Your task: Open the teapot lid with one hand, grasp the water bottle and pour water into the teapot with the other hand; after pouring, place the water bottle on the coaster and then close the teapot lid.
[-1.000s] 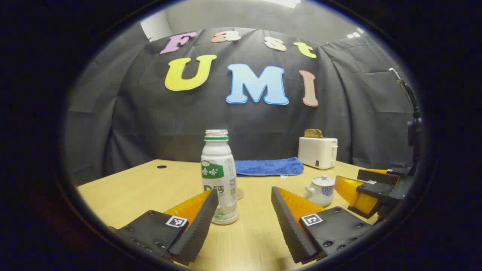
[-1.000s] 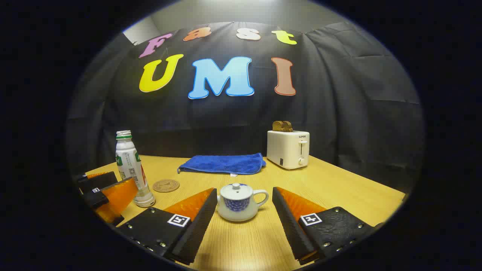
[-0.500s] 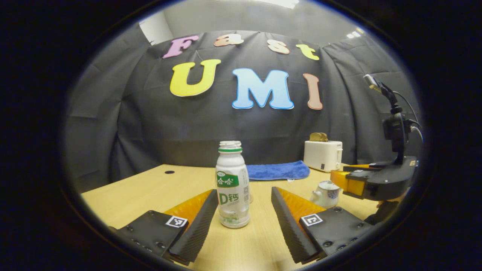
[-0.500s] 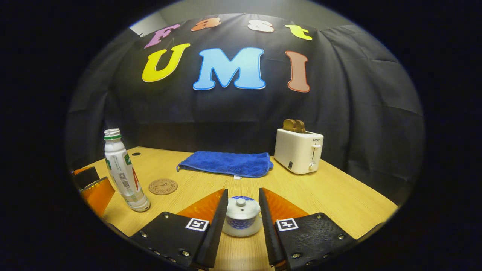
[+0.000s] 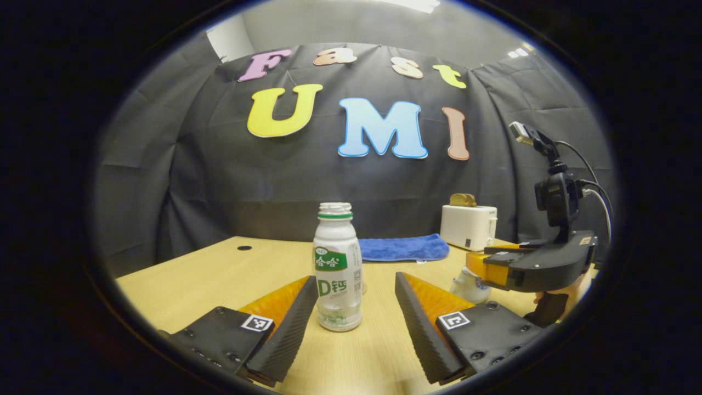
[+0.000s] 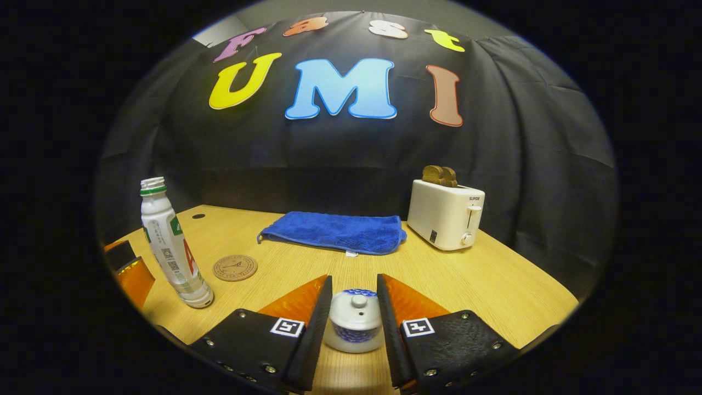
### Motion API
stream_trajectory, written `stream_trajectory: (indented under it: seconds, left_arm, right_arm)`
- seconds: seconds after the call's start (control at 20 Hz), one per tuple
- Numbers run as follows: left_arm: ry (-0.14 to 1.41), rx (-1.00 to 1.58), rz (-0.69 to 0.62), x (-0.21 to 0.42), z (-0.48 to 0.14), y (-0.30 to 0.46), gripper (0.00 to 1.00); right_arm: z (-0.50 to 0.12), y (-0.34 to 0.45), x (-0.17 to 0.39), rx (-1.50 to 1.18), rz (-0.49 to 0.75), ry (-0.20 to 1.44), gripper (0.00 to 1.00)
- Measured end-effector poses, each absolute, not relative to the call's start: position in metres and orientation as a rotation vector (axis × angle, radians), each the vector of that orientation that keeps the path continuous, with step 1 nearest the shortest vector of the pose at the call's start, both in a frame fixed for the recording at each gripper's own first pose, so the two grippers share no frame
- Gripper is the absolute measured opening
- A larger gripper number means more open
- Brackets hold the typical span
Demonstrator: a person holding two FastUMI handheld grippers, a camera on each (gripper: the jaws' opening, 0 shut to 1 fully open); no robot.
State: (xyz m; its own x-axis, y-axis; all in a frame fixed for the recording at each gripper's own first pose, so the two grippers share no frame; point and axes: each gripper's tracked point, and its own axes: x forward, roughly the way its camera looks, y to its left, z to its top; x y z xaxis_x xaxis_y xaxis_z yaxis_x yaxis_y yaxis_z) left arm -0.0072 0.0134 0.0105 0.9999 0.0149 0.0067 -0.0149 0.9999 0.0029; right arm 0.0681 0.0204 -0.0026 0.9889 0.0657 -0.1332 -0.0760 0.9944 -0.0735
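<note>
1. Right gripper (image 6: 354, 321) has descended over the teapot (image 6: 354, 334) during the last second; its jaws, wide before, now stand narrowed either side of the lid (image 6: 355, 310). Whether they press on it cannot be told.
2. Lid remains seated; opening appears imminent.
3. Left gripper (image 5: 356, 323) has drawn up to the water bottle (image 5: 337, 269), jaws apart, the bottle upright between the fingers and untouched.
4. Coaster (image 6: 235, 267) lies bare on the table (image 6: 493, 285), just beyond the bottle.
</note>
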Motion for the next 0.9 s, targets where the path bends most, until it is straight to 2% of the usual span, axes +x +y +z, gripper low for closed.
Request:
stream_trajectory:
  seconds: [0.4,0.5,0.55,0.75,0.8,0.9]
  left_arm:
    - [0.010,-0.020,0.003,-0.005,0.003,0.011,0.99]
    - [0.018,-0.018,0.000,-0.004,-0.001,0.010,0.99]
    - [0.018,-0.015,0.002,-0.004,-0.001,0.011,0.94]
    - [0.023,-0.029,-0.005,-0.002,-0.003,0.010,0.94]
    - [0.026,-0.033,-0.006,-0.002,-0.004,0.010,0.90]
    - [0.028,-0.038,-0.008,-0.002,-0.005,0.009,0.94]
  right_arm:
    - [-0.013,0.022,0.074,-0.058,0.094,0.155,0.51]
    - [-0.011,0.021,0.080,-0.037,0.092,0.148,0.22]
    - [-0.011,0.022,0.079,-0.043,0.091,0.147,0.22]
    - [-0.011,0.022,0.078,-0.076,0.097,0.148,0.23]
    - [-0.011,0.022,0.078,-0.073,0.100,0.151,0.23]
    - [-0.008,0.018,0.080,-0.090,0.085,0.150,0.23]
